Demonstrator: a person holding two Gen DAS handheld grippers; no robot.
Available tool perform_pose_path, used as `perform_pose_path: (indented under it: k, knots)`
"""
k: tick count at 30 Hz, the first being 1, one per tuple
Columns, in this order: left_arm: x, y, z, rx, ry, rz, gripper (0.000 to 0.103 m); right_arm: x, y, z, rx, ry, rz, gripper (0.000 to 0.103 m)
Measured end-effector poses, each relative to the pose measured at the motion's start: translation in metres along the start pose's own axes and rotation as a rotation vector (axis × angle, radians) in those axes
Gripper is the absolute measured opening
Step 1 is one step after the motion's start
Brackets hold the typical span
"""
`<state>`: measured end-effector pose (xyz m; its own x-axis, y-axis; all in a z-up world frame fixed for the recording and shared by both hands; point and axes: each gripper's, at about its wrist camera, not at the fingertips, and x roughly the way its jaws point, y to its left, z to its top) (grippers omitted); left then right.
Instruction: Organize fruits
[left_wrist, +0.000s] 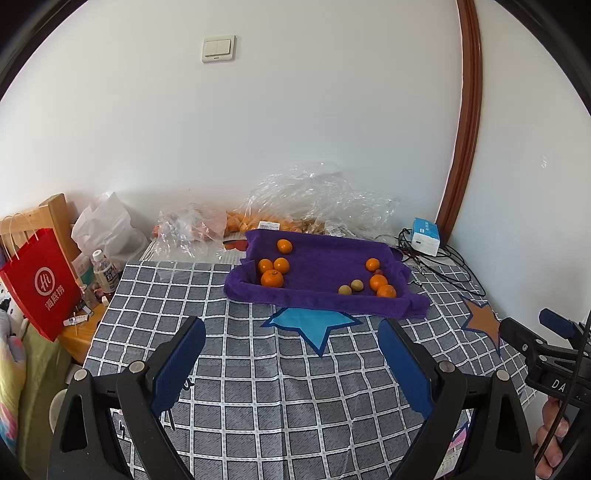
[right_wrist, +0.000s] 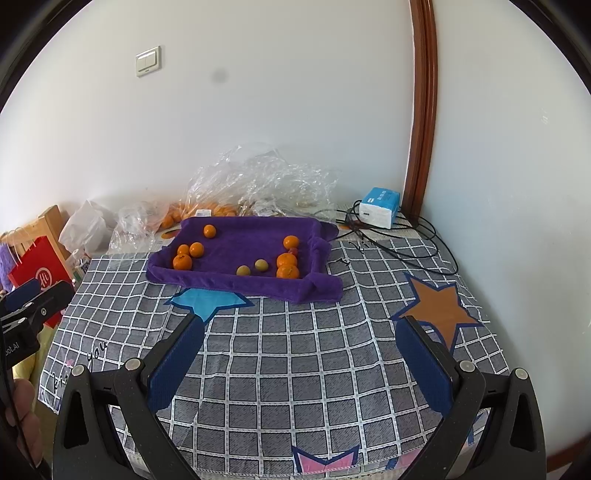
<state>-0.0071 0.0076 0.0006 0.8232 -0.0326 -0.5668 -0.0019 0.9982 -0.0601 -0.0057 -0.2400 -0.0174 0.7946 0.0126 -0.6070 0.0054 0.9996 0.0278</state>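
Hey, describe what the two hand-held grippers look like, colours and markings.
Left hand-held gripper and right hand-held gripper: black plastic frames, silver screws, two fingers faced with textured blue pads. White lettering marks each body; a thin black cable runs alongside.

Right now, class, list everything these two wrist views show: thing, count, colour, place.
oranges: seven, orange, on the purple towel
small round fruits: two, yellow-green, towel's near right
purple towel: one, far middle of the bed
checked cover: one, grey and white, stars
plastic bags: clear, crumpled, behind the towel
box: one, blue and white, far right, by cables
red bag: one, left edge
left gripper: open, empty
right gripper: open, empty
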Motion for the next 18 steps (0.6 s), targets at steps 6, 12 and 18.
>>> perform_pose_path:
  k: [6, 12, 18]
  knots:
    - [0.0000, -0.0003, -0.0001, -0.001, 0.000, 0.000, 0.095, 0.0004, 0.0000, -0.0001, 0.004, 0.002, 0.000, 0.102]
    - [-0.0004, 0.0006, 0.0000, -0.002, 0.001, 0.003, 0.095, 0.0023, -0.0004, -0.0002, 0.007, 0.005, -0.002, 0.102]
    - [-0.0015, 0.0001, -0.0007, 0.012, -0.004, -0.004, 0.095, 0.0024, -0.0001, -0.0004, 0.006, 0.004, -0.002, 0.102]
